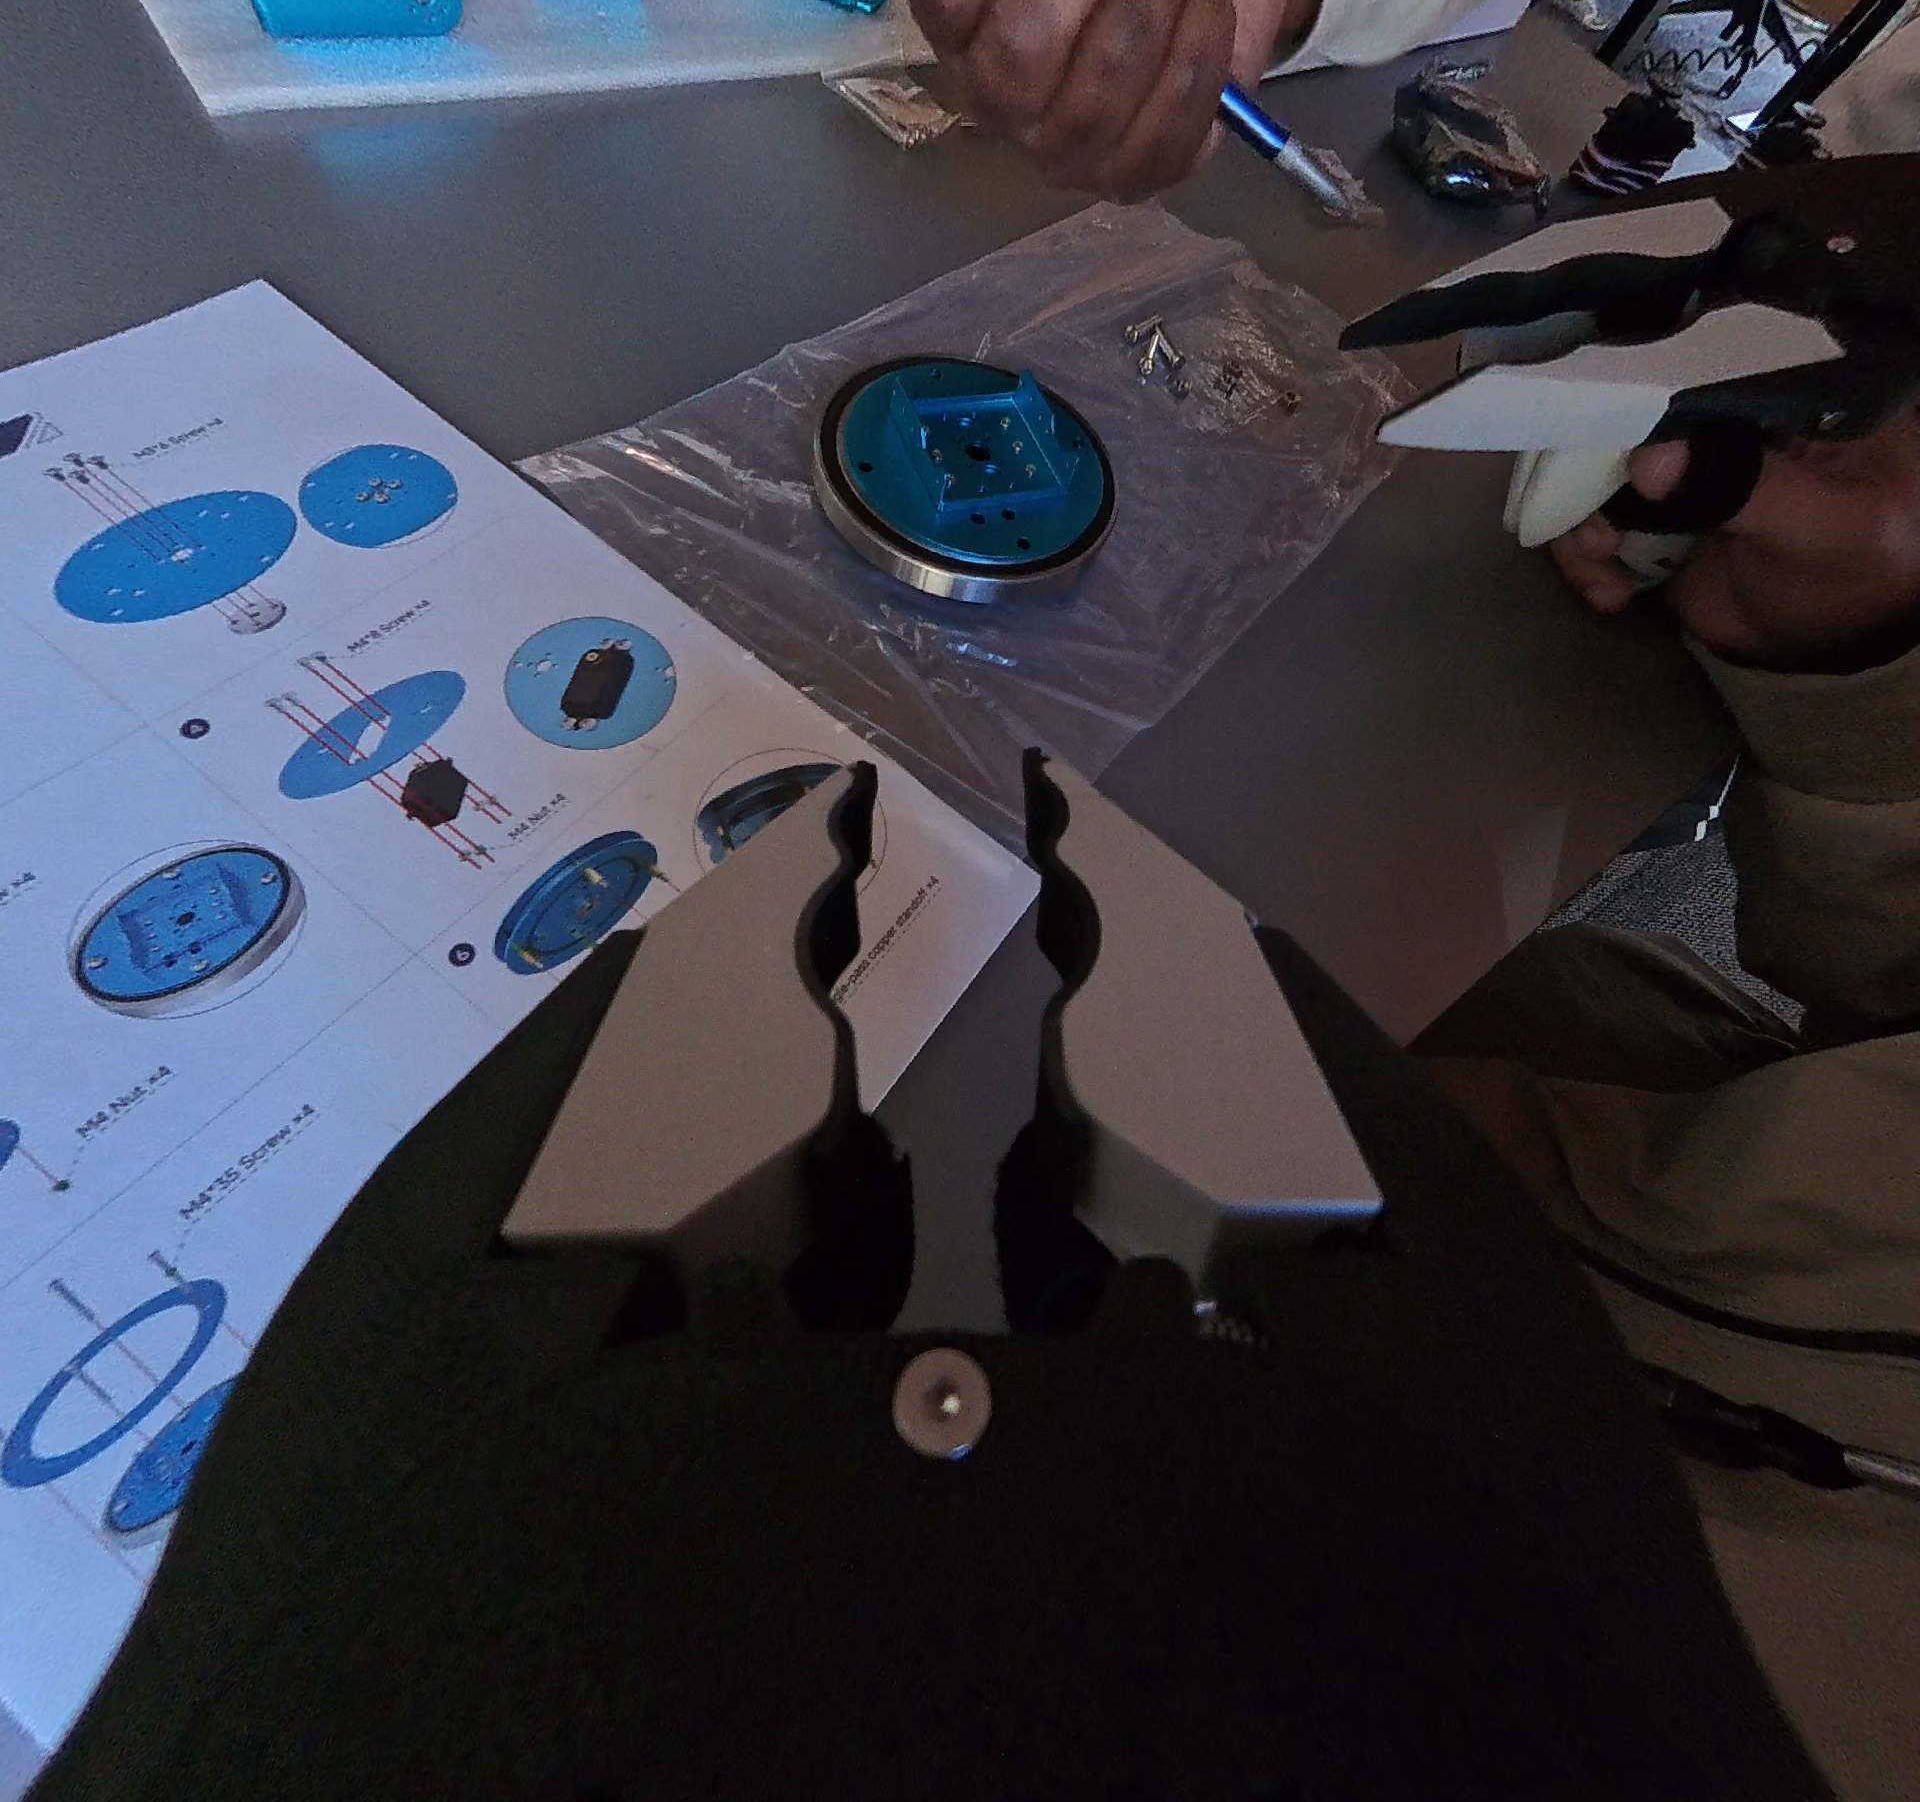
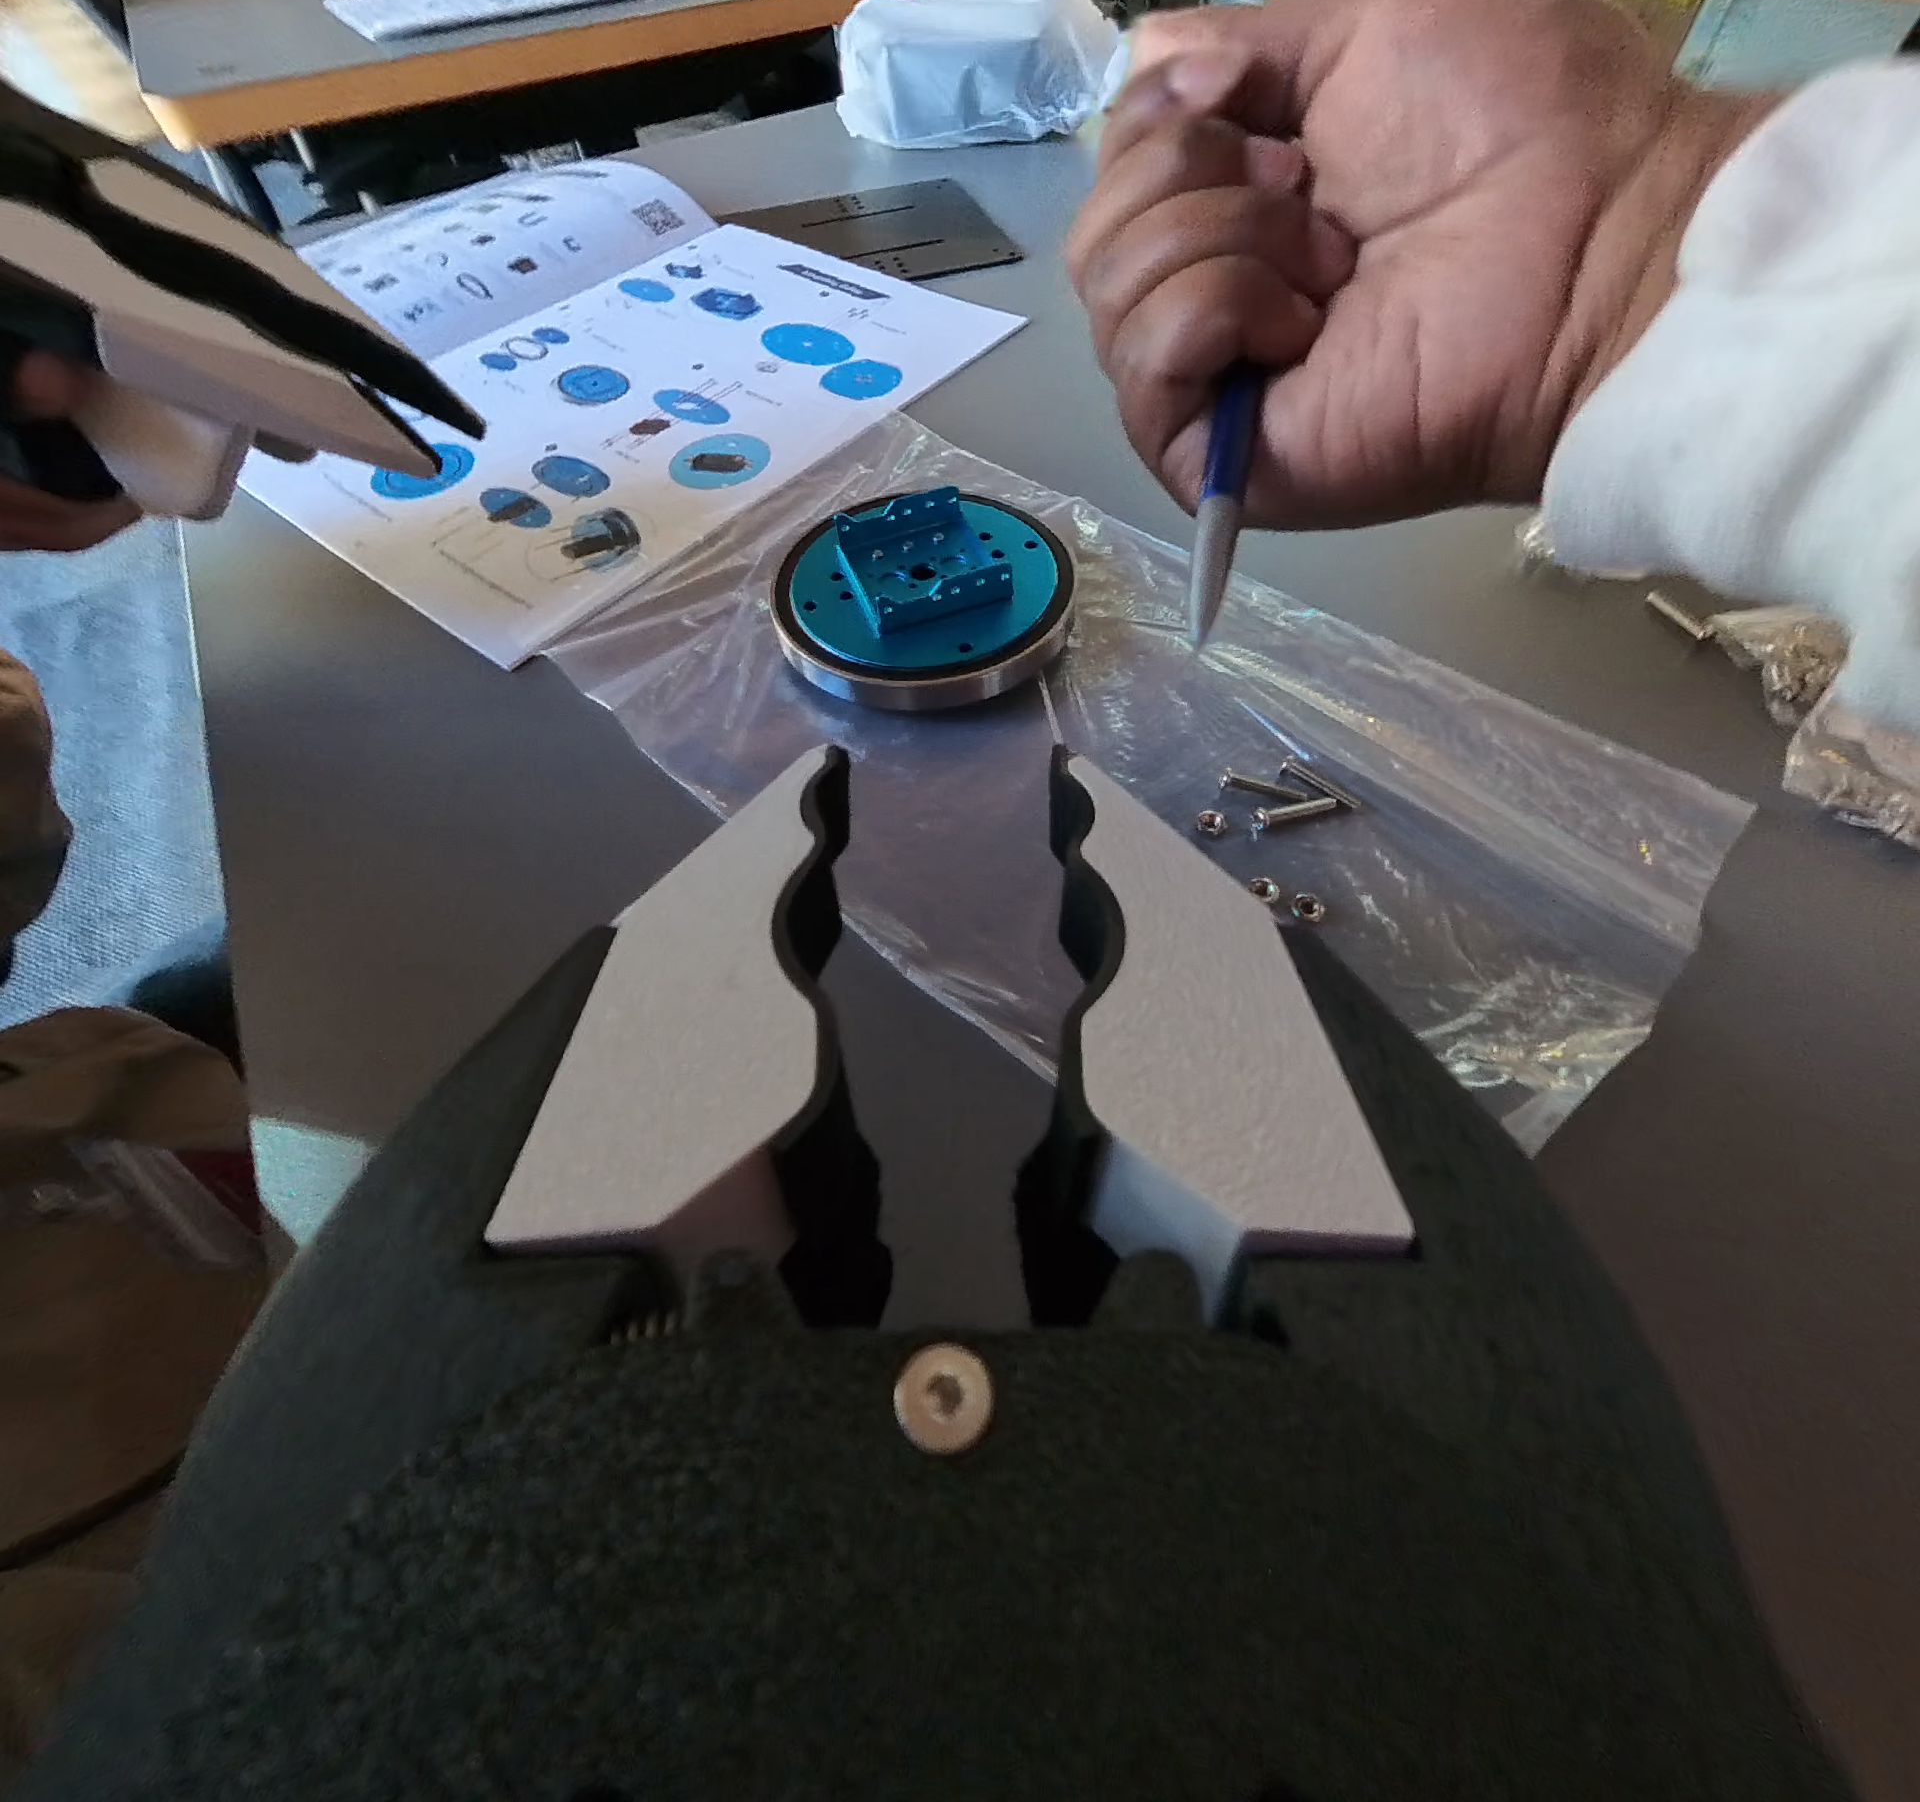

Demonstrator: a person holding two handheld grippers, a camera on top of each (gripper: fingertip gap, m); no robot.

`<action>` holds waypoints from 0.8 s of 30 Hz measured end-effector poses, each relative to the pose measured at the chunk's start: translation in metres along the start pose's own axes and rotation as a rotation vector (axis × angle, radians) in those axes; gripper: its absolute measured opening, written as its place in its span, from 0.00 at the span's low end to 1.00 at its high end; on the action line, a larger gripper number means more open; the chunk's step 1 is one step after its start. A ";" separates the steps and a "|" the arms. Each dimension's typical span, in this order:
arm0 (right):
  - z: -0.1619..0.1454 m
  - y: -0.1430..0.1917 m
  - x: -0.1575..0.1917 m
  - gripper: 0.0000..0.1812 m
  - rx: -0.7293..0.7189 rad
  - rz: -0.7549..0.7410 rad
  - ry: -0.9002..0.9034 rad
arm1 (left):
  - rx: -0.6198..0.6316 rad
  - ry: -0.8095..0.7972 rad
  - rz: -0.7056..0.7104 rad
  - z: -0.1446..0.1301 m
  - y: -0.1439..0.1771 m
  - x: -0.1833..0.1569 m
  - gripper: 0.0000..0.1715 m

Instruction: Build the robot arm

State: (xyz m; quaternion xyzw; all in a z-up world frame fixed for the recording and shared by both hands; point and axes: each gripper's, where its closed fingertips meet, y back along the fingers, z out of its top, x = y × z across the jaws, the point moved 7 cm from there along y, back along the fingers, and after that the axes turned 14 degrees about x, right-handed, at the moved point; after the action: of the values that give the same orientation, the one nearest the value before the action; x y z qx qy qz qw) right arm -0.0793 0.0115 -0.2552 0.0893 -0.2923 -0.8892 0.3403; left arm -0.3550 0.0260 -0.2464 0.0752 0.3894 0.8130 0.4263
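Blue disc [image 2: 923,609] lies flat, bracket [image 2: 925,559] opening upward.

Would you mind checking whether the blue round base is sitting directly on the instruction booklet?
No: the blue round base sits on the clear plastic bag, beside the instruction booklet, not on it.

the open instruction booklet [image 1: 343,817] on the grey table [image 1: 499,225] bears small printed captions beside its blue part diagrams, numbered step circles and, on its far page, a square scan code [image 2: 657,217], while nothing else carries readable writing
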 end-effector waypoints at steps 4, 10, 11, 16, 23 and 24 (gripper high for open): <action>0.000 -0.002 0.004 0.22 0.014 -0.038 0.052 | -0.002 -0.002 0.002 0.000 0.001 0.000 0.17; 0.000 -0.003 0.004 0.22 0.014 -0.048 0.060 | -0.003 -0.005 0.001 0.000 0.002 -0.001 0.17; 0.000 -0.002 0.004 0.22 0.012 -0.043 0.057 | -0.003 -0.005 0.001 0.000 0.002 -0.001 0.17; 0.000 -0.004 0.005 0.24 0.021 -0.016 0.065 | 0.000 -0.008 0.002 0.000 0.000 -0.002 0.17; 0.001 -0.009 0.011 0.38 0.044 -0.028 0.092 | 0.008 -0.016 -0.002 0.000 -0.001 -0.005 0.17; 0.001 -0.010 0.012 0.37 0.050 -0.035 0.092 | 0.006 -0.018 -0.002 0.000 -0.001 -0.005 0.17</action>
State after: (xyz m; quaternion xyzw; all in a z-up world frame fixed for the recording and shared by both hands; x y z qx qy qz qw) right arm -0.0941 0.0099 -0.2598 0.1437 -0.2972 -0.8824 0.3353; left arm -0.3513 0.0227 -0.2456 0.0833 0.3879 0.8107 0.4305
